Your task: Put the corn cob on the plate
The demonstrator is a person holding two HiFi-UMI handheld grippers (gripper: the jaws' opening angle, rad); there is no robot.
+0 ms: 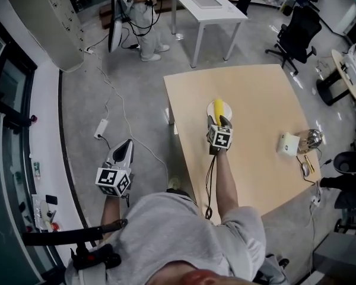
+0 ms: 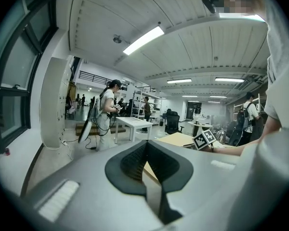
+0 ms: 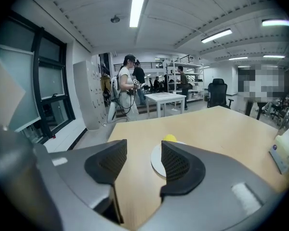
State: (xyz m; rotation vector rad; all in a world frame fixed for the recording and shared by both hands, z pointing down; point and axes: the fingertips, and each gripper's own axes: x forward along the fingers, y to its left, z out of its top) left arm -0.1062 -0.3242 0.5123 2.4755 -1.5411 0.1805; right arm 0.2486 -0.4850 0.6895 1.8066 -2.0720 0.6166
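The yellow corn cob lies on the small white plate in the middle of the light wooden table. My right gripper hovers just in front of the plate, open, with nothing between its pads. In the right gripper view the corn cob and plate show beyond the right gripper, partly hidden by its right finger. My left gripper hangs off the table's left side over the floor; its jaws are shut and hold nothing.
A white box and a shiny metal object sit at the table's right edge. A power strip and cable lie on the floor to the left. Farther off are a white table, a standing person and an office chair.
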